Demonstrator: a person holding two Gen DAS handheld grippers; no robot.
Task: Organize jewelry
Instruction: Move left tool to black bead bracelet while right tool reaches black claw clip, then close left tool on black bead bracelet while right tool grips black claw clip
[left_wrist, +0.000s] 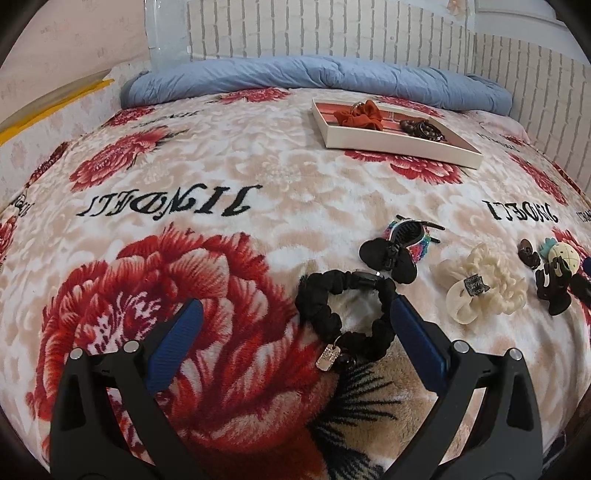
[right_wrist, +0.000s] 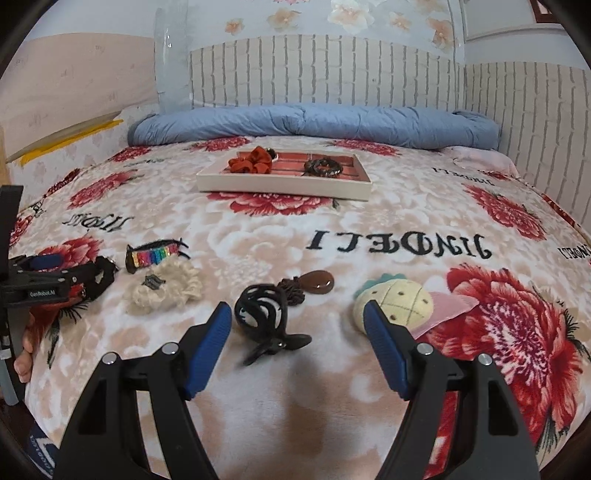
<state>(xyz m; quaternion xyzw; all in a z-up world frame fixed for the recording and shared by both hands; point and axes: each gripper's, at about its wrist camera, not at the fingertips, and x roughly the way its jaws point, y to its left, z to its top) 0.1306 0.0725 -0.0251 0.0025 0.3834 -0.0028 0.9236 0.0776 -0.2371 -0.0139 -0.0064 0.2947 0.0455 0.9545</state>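
Bed (left_wrist: 221, 177): floral blanket. Tray (right_wrist: 280, 184) at twelve o'clock. My left tool (left_wrist: 295, 314) gapes wide, right pad touching the black scrunchie (left_wrist: 343, 306). My right tool (right_wrist: 297, 321), open and empty, angles down over the black claw clip (right_wrist: 264, 317).

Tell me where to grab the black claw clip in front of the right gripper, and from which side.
Grip the black claw clip across its looped body, coming down from above and the near side. It lies flat on the blanket, handles toward the right gripper, whose open jaws already straddle it.
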